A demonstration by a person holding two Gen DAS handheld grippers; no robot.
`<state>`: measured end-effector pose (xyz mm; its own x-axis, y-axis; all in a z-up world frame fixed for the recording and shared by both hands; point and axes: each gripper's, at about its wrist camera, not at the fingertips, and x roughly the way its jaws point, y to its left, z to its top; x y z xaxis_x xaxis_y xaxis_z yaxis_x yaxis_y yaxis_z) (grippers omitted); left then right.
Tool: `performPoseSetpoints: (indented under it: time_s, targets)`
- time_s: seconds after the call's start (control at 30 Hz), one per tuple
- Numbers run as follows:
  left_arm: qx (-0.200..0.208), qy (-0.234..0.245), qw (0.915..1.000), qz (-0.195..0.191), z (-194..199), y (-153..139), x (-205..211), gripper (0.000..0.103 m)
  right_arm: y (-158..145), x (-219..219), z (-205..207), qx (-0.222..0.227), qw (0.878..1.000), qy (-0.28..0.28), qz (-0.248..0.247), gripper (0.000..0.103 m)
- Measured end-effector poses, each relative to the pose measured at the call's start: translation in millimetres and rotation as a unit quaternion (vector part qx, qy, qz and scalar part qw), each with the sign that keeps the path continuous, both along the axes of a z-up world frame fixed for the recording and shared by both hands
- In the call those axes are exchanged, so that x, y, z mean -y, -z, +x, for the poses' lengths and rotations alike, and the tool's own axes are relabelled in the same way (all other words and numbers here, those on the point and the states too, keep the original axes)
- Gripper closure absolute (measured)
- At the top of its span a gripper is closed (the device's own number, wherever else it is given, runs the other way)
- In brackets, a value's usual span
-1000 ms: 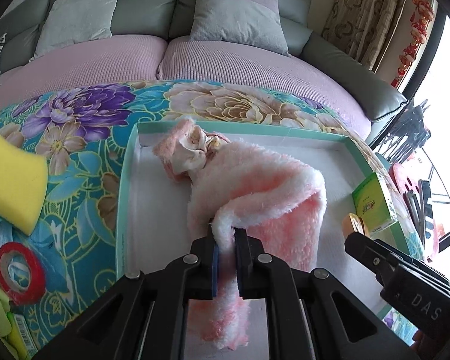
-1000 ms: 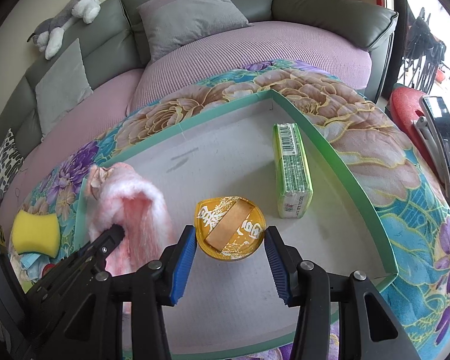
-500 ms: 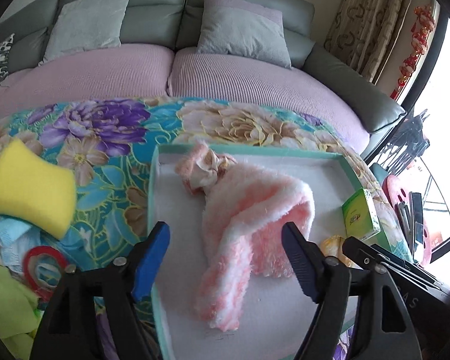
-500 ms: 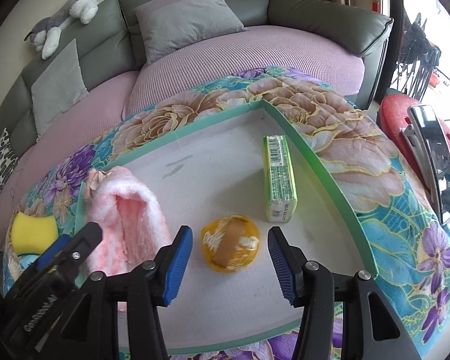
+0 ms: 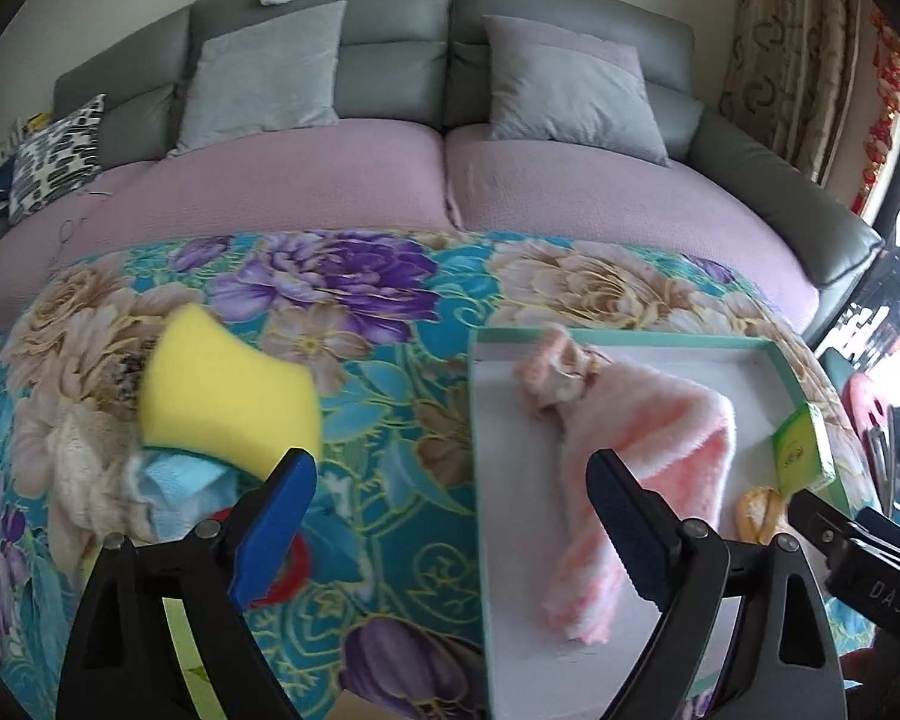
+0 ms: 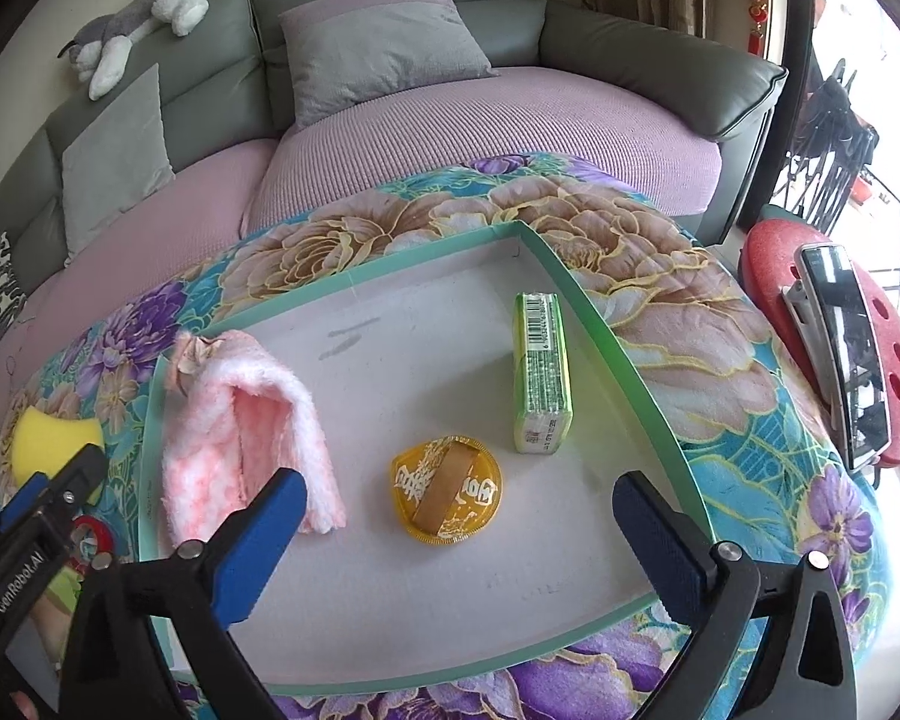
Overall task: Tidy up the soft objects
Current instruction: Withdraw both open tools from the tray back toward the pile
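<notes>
Left gripper (image 5: pixel 450 516): jaws opening wide, empty. Right gripper (image 6: pixel 456 534): likewise opening, empty. Fluffy pink-and-white plush cloth (image 6: pixel 246 426) lies in the green-rimmed tray (image 6: pixel 576 294), frame left. Probably light, limp; pinch a folded edge.

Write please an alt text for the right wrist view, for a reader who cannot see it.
A shallow green-rimmed tray on a floral cloth holds a pink fluffy towel, a round yellow packet and a green box. The right gripper hangs above, its jaws opening, with nothing between them.
</notes>
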<state>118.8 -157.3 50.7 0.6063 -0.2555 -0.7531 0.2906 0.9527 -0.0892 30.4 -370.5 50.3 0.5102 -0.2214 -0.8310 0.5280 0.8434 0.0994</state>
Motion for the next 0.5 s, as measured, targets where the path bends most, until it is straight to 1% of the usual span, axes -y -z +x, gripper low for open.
performPoseSetpoints:
  time_s: [0.13,0.2,0.37,0.5]
  targets:
    - [0.016,-0.033,0.9992,0.012,3,-4,-18,0.011,1,3,-1,-0.002,1.0,0.009,0.002,0.0]
    - [0.018,-0.046,0.9987,0.013,5,-5,-27,0.011,2,3,-1,-0.003,1.0,0.01,0.002,0.0]
    - [0.015,-0.065,0.9977,0.011,8,-5,-38,0.011,4,-1,2,-0.008,1.0,0.005,0.001,0.0]
    - [0.017,-0.078,0.9968,0.01,7,-8,-48,0.011,2,-11,7,-0.003,1.0,-0.007,-0.002,0.0]
